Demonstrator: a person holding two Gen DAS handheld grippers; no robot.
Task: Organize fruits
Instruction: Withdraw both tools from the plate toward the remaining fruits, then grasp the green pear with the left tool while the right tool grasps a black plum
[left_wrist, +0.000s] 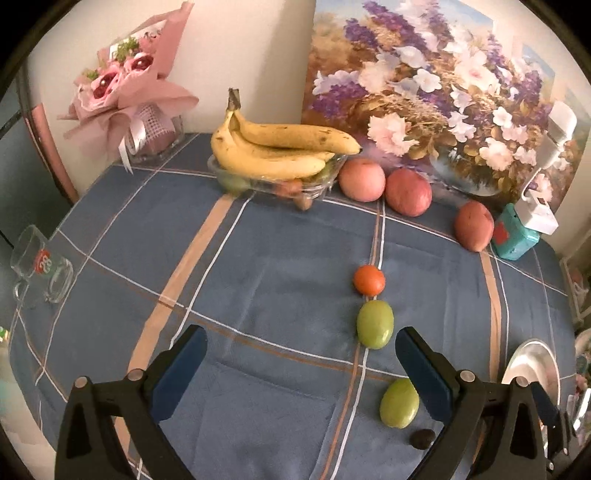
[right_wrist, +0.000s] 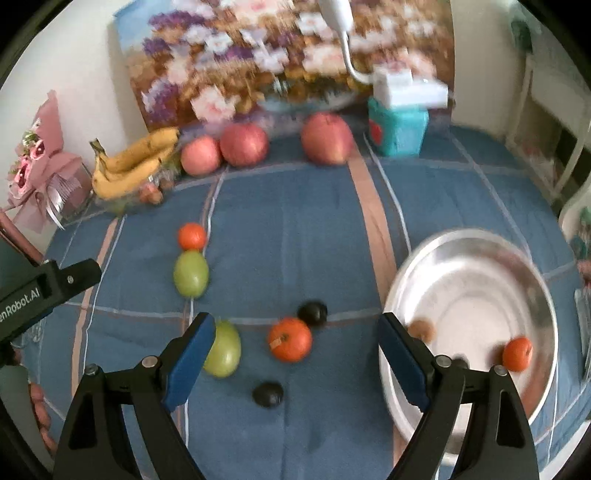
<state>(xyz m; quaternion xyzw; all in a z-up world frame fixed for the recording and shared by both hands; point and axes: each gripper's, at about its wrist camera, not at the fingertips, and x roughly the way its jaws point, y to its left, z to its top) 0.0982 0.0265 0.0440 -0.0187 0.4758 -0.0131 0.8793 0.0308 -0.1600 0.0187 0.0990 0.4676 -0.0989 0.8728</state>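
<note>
While both tools gape empty, left tool (left_wrist: 299, 373), right tool (right_wrist: 295, 354), round glossy orange (right_wrist: 290, 339), shiny metal bowl (right_wrist: 476, 243).

walls: plain cream wall (left_wrist: 258, 55) | 12 o'clock: floral painting (left_wrist: 424, 81) leaning on wall | desk (left_wrist: 277, 277): blue plaid cloth, tan stripes | 10 o'clock: pink bouquet (left_wrist: 129, 74) | 9 o'clock: glass mug (left_wrist: 40, 269) | light: soft, even

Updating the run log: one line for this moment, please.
left gripper: open, empty | right gripper: open over orange fruit | metal bowl: holds one orange fruit
</note>
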